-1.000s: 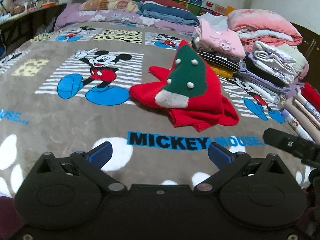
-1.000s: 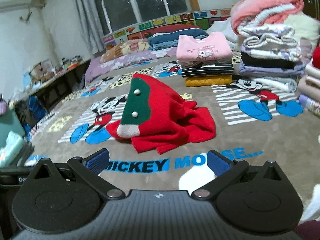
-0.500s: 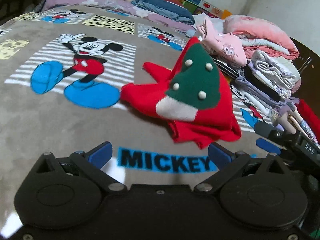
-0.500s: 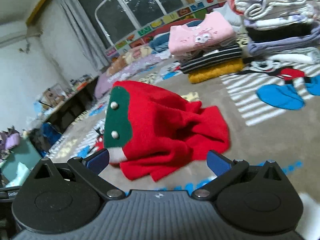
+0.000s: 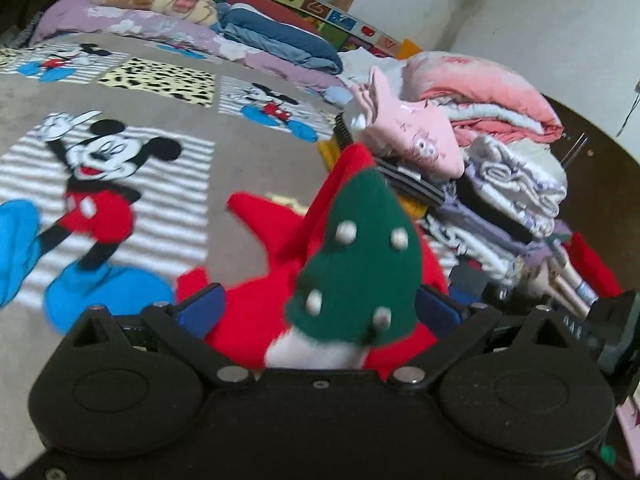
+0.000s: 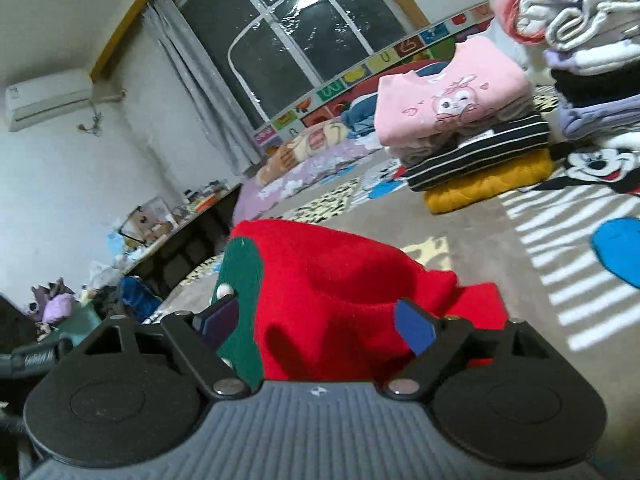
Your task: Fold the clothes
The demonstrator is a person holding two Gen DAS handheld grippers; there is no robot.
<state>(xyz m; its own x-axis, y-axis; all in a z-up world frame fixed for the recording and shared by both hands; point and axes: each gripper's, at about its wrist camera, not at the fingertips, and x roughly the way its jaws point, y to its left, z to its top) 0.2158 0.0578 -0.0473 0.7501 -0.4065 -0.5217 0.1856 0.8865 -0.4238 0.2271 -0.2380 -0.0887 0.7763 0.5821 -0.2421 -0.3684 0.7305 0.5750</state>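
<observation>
Now crumpled fuzzy red sweater [image 5: 256,312] between spread left gripper [image 5: 318,310] fingers.

One red sweater [image 5: 260,320], two tongs [image 5: 318,312] [image 6: 316,324], one Mickey blanket [image 5: 120,352], two folded stacks [image 6: 472,140] [image 5: 512,200]

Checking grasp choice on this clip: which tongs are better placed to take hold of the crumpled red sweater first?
Marginally the left tongs: the red sweater with its green tree patch sits centred between the open fingers. The right tongs, also open, straddle a raised fold, so it is close.
</observation>
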